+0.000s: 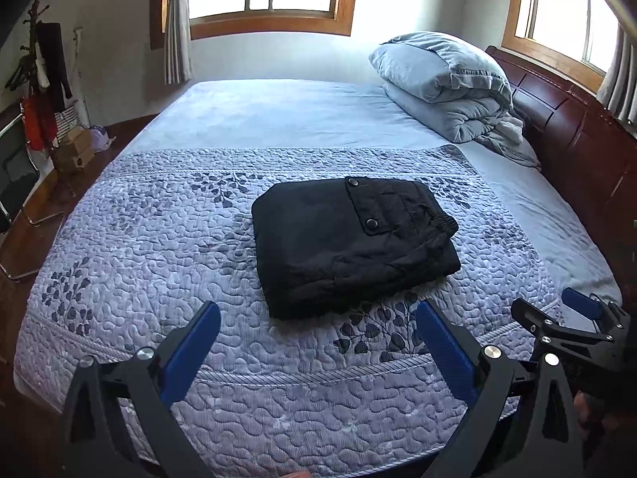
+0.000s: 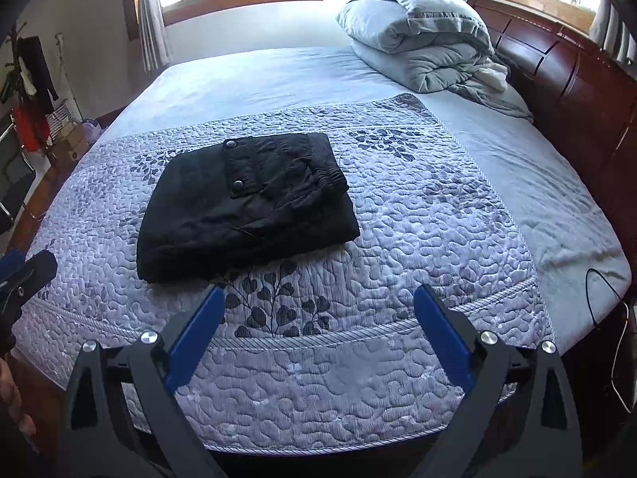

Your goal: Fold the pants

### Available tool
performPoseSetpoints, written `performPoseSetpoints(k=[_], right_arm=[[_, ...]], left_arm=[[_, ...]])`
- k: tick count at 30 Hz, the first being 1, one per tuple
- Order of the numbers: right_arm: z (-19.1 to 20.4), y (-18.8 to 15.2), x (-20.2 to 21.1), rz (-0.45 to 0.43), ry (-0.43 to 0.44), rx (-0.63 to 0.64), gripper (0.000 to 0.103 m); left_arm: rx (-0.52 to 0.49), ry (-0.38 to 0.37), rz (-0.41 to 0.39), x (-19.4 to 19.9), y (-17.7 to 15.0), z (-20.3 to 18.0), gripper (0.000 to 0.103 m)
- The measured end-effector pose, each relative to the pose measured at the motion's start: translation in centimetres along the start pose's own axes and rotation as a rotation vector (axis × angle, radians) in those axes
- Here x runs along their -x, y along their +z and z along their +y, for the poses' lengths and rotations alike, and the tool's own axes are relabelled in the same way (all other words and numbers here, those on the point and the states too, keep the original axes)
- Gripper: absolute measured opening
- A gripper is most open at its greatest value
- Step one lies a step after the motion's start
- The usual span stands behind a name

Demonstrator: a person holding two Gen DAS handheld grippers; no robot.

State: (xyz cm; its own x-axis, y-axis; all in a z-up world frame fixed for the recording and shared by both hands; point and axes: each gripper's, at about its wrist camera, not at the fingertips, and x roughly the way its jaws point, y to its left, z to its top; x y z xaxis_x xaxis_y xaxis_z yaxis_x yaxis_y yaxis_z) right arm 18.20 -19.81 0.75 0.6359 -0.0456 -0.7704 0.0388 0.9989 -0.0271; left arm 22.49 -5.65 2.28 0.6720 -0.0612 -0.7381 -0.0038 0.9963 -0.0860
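the black pants (image 1: pixel 350 243) lie folded compactly on the quilt (image 1: pixel 159 259), so the left gripper (image 1: pixel 318 318) at 6 o'clock and the right gripper (image 2: pixel 318 302) hang spread and empty, the fold apparently done.

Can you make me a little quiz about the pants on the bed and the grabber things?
1. True or false: the black pants lie folded on the patterned quilt.
2. What is the left hand-held gripper holding? A) the pants B) a pillow C) nothing
3. Fill in: the rolled-up grey blanket sits at the far end of the bed, next to the wooden ____.

Key
1. True. They make a neat bundle, pocket snaps facing up.
2. C. Its blue fingers are spread apart, short of the pants. The right hand-held gripper is open and empty too.
3. Headboard.
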Motion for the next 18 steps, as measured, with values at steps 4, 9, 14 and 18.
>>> performPoseSetpoints(k=[4,9,14,18], right_arm=[[0.2,-0.2,-0.4,0.007,-0.011,0.013,0.096],[0.7,-0.4,-0.9,0.015,-0.026,0.038,0.096],[0.7,-0.6,-1.1,0.021,-0.029,0.038,0.096],[0.7,-0.4,-0.9,0.012,-0.038,0.042,0.096]], left_arm=[[-0.009,0.03,0.014,-0.3,-0.2,-0.3,0.099],[-0.016,0.056,0.008,-0.3,-0.4,-0.9,0.099],[-0.06,0.124,-0.015,0.0,-0.5,-1.7,0.099],[-0.03,0.052,-0.009,0.2,-0.5,-1.8,0.099]])
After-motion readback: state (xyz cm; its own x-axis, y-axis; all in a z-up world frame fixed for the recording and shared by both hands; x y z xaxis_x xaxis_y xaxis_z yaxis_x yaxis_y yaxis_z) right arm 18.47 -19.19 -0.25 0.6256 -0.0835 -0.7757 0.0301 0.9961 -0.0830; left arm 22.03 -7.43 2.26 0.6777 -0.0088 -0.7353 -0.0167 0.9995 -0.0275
